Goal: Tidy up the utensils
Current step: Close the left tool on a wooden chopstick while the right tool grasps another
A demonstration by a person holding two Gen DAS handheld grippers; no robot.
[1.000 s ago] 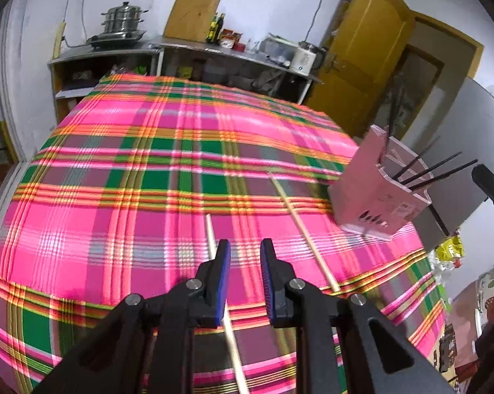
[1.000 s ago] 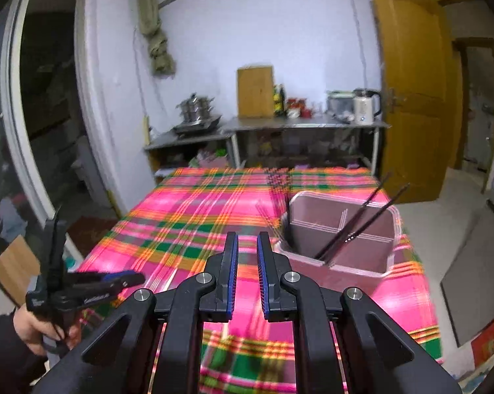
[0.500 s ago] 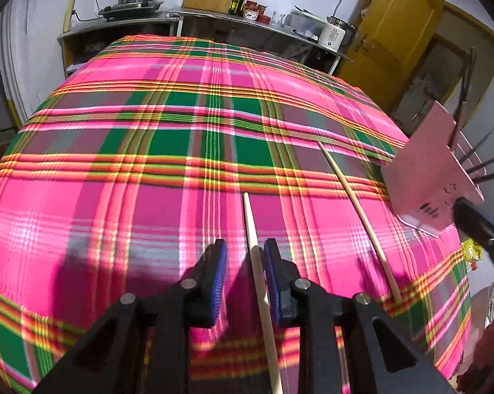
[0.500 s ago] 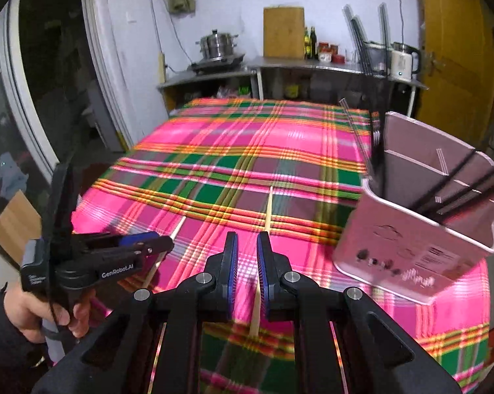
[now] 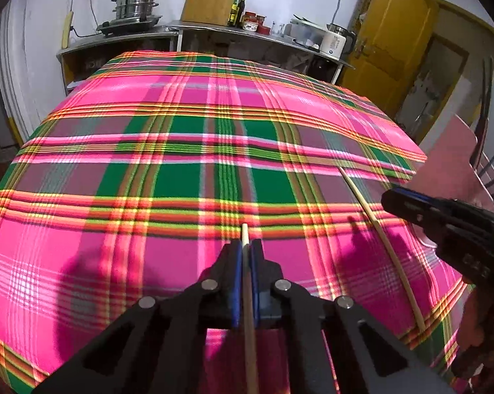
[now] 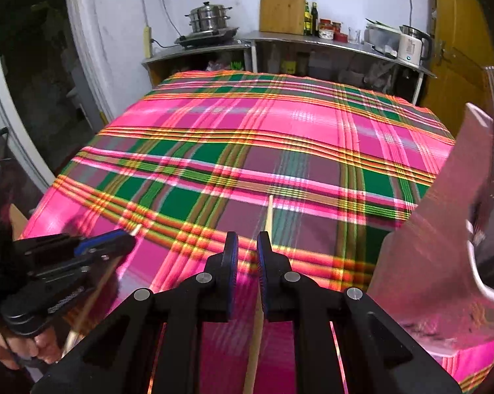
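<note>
Several dark chopsticks point(image 5: 483, 138) stand in the pink holder point(image 6: 444, 229) near the tabletop's right edge; left gripper point(image 5: 246, 256) clamps a wooden chopstick point(image 5: 248, 312), right gripper point(image 6: 247, 249) gapes over another chopstick point(image 6: 269, 210).

Home kitchen-dining room. Table point(image 5: 181, 164) wore pink-green plaid cloth. Behind table, steel counter point(image 6: 312, 41) stood against white wall. On counter: steamer pot point(image 6: 209, 16) on hob at left, cutting board point(image 6: 282, 6) leaning mid, bottles point(image 6: 311, 18) and jars beside board, kettle point(image 6: 411, 46) at right. Yellow door point(image 5: 391, 39) right of counter.
</note>
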